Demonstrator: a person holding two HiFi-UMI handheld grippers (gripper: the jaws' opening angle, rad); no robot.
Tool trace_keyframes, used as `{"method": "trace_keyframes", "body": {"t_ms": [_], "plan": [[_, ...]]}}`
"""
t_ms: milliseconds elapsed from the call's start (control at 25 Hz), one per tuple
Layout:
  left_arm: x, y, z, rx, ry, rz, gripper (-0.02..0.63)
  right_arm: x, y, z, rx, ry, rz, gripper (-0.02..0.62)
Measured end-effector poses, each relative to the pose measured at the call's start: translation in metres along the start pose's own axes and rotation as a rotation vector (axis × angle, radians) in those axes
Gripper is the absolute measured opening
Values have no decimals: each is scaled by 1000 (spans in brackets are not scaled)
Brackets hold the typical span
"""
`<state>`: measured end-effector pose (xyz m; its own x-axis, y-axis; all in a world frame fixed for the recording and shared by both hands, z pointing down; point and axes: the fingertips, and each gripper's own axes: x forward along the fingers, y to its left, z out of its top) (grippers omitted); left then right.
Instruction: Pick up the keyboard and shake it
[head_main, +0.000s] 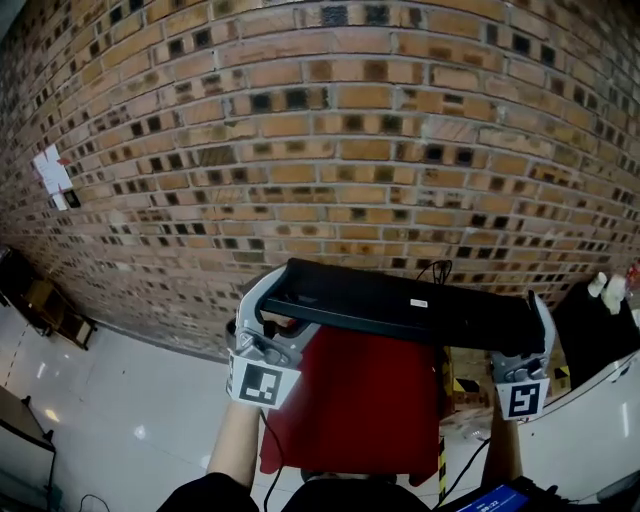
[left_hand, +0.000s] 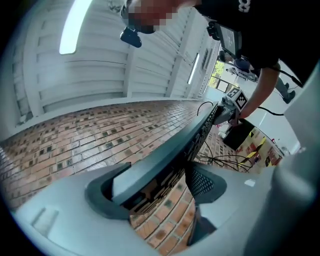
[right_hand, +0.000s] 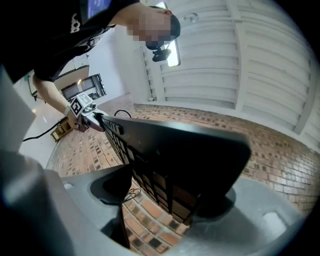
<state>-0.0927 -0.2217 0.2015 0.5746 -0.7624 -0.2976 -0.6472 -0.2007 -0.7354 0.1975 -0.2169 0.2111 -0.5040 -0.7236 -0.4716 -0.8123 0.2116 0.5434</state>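
Head view: the keyboard (head_main: 400, 300) hangs level before the brick wall (head_main: 330, 130), the left gripper (head_main: 268, 305) clamped on its left end and the right gripper (head_main: 535, 330) grasping its right end; shake in short strokes, both ends moving together, so neither end slips. Left gripper view: the jaws pinch the keyboard's end, its far half foreshortened. Right gripper view: shadow obscures how firmly the key-side pad (right_hand: 117, 185) bears.

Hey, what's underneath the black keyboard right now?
Directly below the black rectangular keyboard is a dark red surface, with glossy white floor beside it. The keyboard covers that surface's far edge, so whatever lies there cannot be seen.
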Motion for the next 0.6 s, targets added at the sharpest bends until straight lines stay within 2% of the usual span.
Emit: {"method": "trace_keyframes", "body": {"t_ms": [80, 200, 360, 480, 600], "plan": [[11, -9, -7, -36, -7, -24, 350, -6, -2, -13, -7, 19, -2, 353], [33, -26, -40, -108, 58, -96, 352, -2, -1, -41, 34, 84, 11, 353], [34, -32, -28, -71, 44, -106, 353, -13, -6, -39, 50, 113, -4, 353], [34, -38, -34, -118, 31, -103, 353, -19, -5, -47, 13, 142, 12, 353], [41, -45, -53, -138, 70, -133, 353, -9, 0, -62, 18, 156, 52, 353]]}}
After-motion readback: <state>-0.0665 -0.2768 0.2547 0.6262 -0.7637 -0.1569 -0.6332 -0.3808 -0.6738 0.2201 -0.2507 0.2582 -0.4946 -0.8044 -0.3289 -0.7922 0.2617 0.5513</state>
